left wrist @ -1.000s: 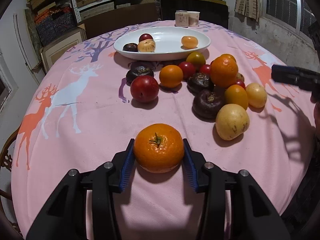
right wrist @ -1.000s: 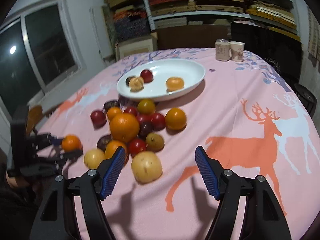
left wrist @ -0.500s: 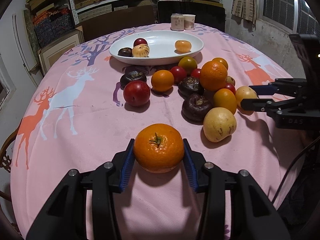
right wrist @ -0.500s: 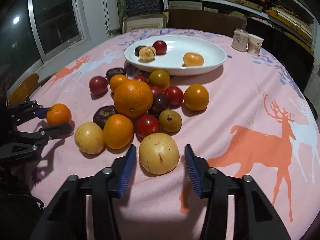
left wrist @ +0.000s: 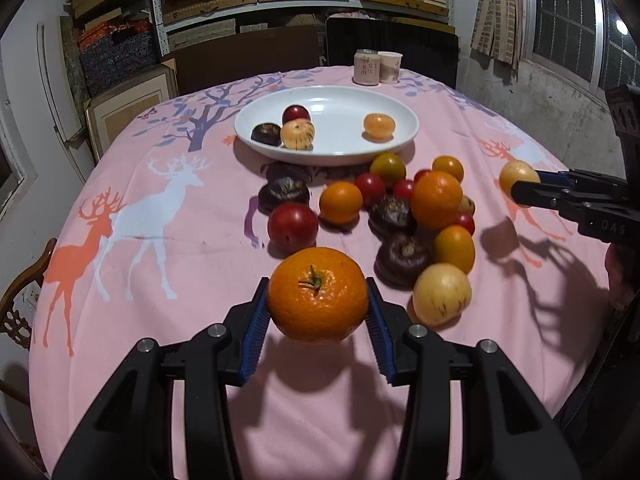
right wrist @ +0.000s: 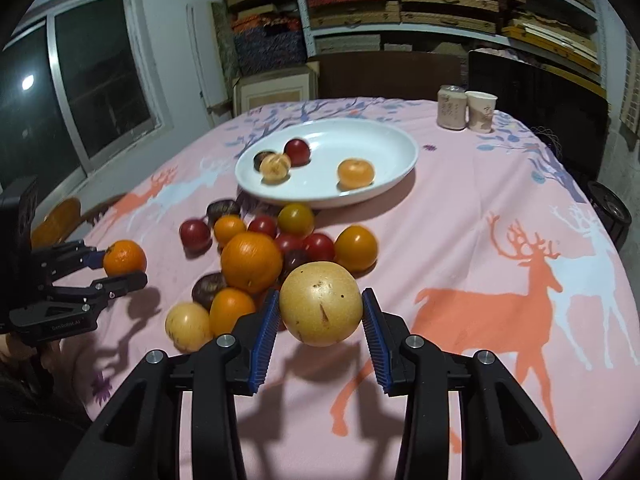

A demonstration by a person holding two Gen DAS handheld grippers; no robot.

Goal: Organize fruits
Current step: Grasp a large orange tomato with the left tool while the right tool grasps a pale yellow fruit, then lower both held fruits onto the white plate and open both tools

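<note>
Holding a mandarin orange (left wrist: 318,294) in my left claw (left wrist: 316,312), clenched on its sides between ribbed blue pads (left wrist: 256,322): round, pebbled glossy rind, green stem stub on top, lifted off the table (left wrist: 160,280) with its shadow below. My right claw (right wrist: 320,320) is clamped on a yellow pear-like fruit (right wrist: 321,309): near-spherical, smooth matte skin, brown flecks and one short dark scar, likewise raised above the cloth.

Loose pile (left wrist: 400,216) between the claws and the plate: one large orange (left wrist: 437,199), smaller oranges, glossy red plums or tomatoes, wrinkled dark purple fruits, a speckled yellow fruit (left wrist: 441,294); they lie touching or just beside each other.

White oval plate (left wrist: 332,152), glazed, shallow: holds a red plum, a dark purple fruit, a striped pale fruit touching both, and a small mandarin (left wrist: 379,125) apart on the right side.

Table covering: pink cloth printed with orange and white deer and purple trees. At the far edge, a can (left wrist: 366,67) and a paper cup (left wrist: 389,67), side by side.
</note>
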